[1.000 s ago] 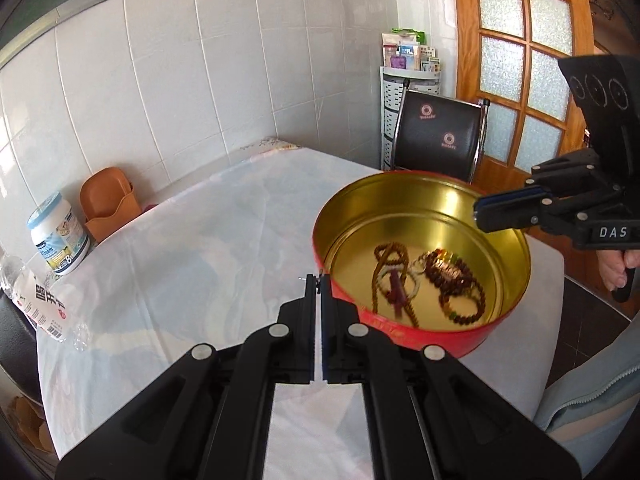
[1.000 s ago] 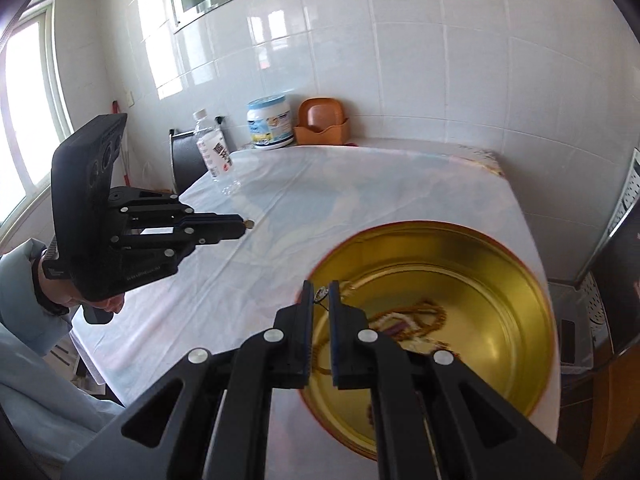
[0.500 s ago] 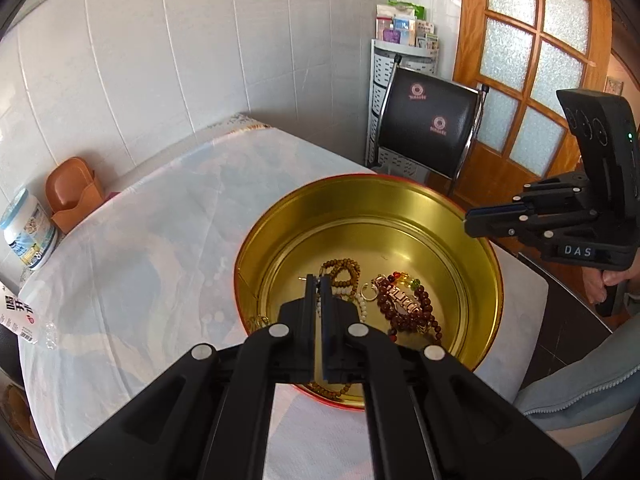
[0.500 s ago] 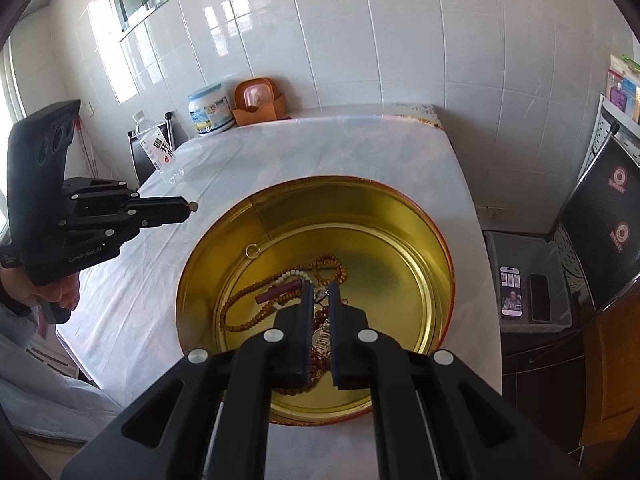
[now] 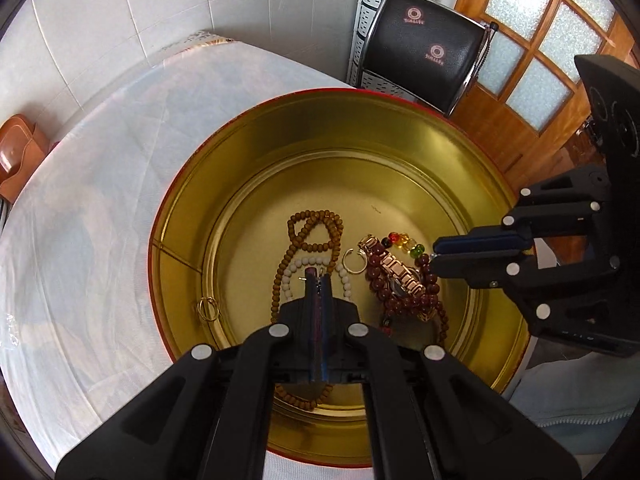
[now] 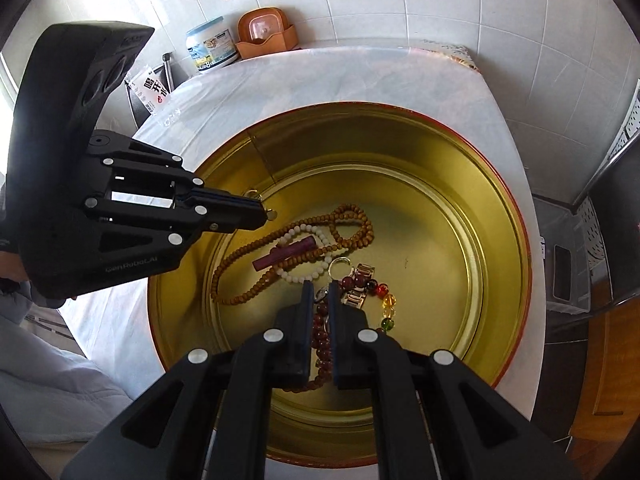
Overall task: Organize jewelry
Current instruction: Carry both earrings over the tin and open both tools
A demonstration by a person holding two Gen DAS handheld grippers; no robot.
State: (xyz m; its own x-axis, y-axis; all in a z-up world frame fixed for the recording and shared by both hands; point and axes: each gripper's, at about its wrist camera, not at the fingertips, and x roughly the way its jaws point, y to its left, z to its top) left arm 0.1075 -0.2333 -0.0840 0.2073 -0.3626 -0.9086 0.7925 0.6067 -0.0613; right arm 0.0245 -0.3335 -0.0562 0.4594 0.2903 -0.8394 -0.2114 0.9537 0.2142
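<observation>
Both units point down into the gold tin (image 5: 400, 168) on the white-covered worktop (image 5: 100, 220). Left hand-held gripper (image 5: 318, 276): fingers together, empty, above the white bead strand (image 5: 294, 268). Right hand-held gripper (image 6: 320, 286): fingers nearly together, empty, above the watch (image 6: 358, 290) and dark red beads (image 6: 322, 336).

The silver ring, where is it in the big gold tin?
In the right wrist view the silver ring lies on the tin floor near the middle, between the white beads and the watch.
</observation>
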